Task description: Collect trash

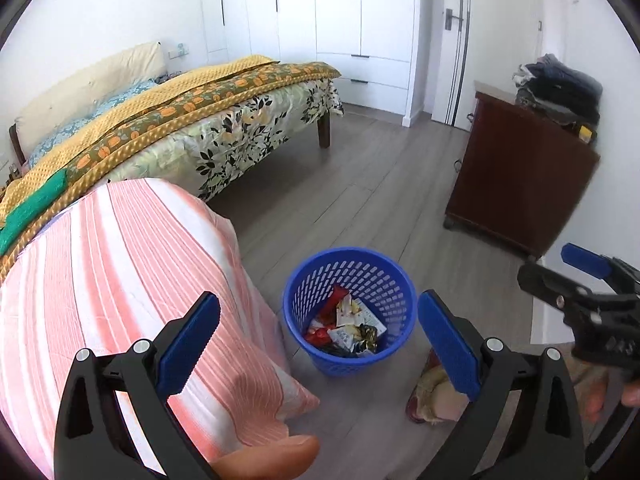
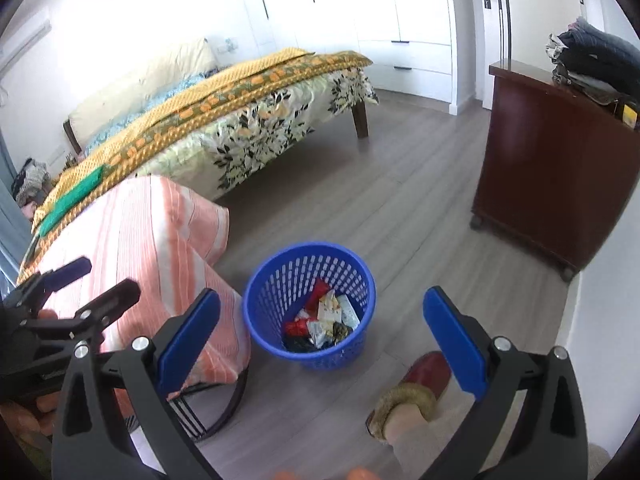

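A blue perforated waste basket (image 1: 316, 280) stands on the grey wood floor, also in the right wrist view (image 2: 280, 276). Several snack wrappers (image 1: 348, 326) lie inside it, red, white and gold (image 2: 324, 320). My left gripper (image 1: 320, 344) is open and empty, held above and just in front of the basket. My right gripper (image 2: 324, 340) is open and empty, also above the basket. Each gripper shows at the edge of the other's view: the right one (image 1: 568, 276) and the left one (image 2: 84, 280).
A table draped in a pink striped cloth (image 1: 120, 280) stands left of the basket. A bed (image 1: 200, 120) lies behind it. A dark wooden cabinet (image 2: 552, 176) with folded clothes stands at right. The person's slippered foot (image 2: 412, 392) is beside the basket.
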Available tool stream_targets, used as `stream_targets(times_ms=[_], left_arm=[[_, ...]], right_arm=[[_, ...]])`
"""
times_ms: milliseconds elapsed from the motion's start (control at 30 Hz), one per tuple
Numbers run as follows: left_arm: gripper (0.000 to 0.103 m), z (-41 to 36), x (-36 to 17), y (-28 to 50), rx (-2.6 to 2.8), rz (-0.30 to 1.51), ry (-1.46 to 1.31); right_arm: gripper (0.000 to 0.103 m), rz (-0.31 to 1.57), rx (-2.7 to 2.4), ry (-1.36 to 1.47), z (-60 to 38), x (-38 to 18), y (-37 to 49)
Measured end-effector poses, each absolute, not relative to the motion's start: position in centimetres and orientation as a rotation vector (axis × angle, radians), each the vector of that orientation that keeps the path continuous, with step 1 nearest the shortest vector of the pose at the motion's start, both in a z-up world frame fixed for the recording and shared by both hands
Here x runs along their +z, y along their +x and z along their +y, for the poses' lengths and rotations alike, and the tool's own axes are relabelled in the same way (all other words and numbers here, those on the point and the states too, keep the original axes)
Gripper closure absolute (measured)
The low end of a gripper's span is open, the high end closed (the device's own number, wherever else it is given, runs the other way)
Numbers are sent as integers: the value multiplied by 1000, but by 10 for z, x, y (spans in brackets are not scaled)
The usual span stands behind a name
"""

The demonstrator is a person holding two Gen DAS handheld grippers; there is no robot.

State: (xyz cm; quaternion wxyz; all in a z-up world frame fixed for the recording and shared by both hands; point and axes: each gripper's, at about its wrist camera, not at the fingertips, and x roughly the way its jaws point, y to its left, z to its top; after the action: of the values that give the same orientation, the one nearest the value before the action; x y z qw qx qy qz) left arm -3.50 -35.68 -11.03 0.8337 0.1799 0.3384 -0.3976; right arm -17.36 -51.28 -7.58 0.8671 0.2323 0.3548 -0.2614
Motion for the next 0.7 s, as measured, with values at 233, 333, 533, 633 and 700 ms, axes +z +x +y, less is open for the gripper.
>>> stream_targets(times_ms=[233, 333, 533, 633, 700], left_arm=[[5, -358, -121, -32, -855, 789, 428], [5, -359, -125, -30, -858, 808, 424], [5, -362, -129, -30, -855, 821, 425], [5, -362, -131, -28, -854, 827, 426], [5, -363, -132, -27, -852, 830, 429]], right_arm=[[5, 810, -570, 487, -499, -78, -175], [5, 834, -586, 484, -497, -77, -178], [5, 877, -560, 478, -489, -80, -175], [5, 894, -550, 469, -485, -81, -173], [5, 900, -548, 471, -485, -83, -172]])
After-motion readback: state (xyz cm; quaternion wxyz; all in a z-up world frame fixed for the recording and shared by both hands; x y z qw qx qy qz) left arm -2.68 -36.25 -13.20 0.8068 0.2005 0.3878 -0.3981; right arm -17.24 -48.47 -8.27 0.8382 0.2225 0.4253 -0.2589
